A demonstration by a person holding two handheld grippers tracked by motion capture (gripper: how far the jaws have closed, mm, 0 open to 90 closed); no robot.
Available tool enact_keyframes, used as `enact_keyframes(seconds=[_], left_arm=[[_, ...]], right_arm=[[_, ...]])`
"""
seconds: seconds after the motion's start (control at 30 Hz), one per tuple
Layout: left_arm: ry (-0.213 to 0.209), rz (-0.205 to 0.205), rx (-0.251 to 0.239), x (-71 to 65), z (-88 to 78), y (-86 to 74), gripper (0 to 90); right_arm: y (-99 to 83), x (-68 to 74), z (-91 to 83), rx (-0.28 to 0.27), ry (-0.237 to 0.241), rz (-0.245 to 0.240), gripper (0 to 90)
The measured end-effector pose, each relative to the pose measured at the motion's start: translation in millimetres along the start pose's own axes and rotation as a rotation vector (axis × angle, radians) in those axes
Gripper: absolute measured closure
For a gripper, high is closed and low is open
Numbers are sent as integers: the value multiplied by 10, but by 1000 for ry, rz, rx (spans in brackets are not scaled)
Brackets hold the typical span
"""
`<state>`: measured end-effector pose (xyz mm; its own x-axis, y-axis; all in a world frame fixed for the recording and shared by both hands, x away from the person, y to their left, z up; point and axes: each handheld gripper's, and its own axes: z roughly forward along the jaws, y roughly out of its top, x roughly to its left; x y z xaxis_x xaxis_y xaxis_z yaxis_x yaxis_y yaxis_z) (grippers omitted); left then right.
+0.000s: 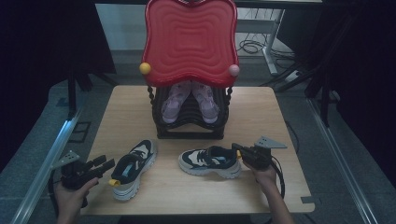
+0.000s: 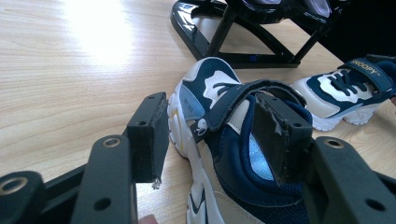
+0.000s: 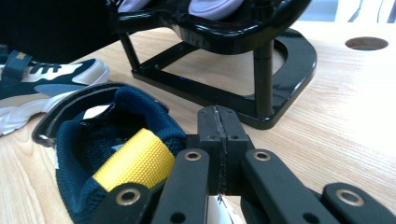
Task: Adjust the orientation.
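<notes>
Two navy-and-white sneakers lie on the wooden table [image 1: 261, 116]. The left sneaker [image 1: 133, 169] points away from me, and a yellow tab marks its heel. My left gripper [image 1: 106, 164] hovers at that shoe's near left side. Its jaws are open around the shoe's [image 2: 224, 154] left wall without pressing on it, one pad [image 2: 280, 135] over the shoe's opening. The right sneaker [image 1: 210, 161] lies with its toe to the left. Just behind its heel, my right gripper [image 1: 239, 153] is shut. Its pads [image 3: 219, 126] meet with nothing between them, right beside the shoe's yellow heel tab [image 3: 135, 163].
A black shoe rack [image 1: 191, 133] with a red wavy top [image 1: 189, 37] stands at the table's back middle and holds a pair of purple shoes [image 1: 189, 100]. Its base [image 3: 261, 93] is close ahead of the right gripper. A round hole [image 3: 366, 43] is cut in the tabletop.
</notes>
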<state>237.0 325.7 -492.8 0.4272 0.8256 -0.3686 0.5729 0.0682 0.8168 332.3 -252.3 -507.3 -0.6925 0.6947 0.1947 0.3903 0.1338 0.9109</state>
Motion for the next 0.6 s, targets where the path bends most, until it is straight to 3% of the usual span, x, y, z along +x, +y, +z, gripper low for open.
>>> enact_keyframes(seconds=[0.2, 0.6], left_arm=[[-1, -2, -1, 6, -1, -1, 459], [1, -1, 6, 2, 13, -5, 459]], right_arm=[[-23, 8, -45, 3, 29, -1, 900], [-128, 161, -175, -3, 52, -17, 900]])
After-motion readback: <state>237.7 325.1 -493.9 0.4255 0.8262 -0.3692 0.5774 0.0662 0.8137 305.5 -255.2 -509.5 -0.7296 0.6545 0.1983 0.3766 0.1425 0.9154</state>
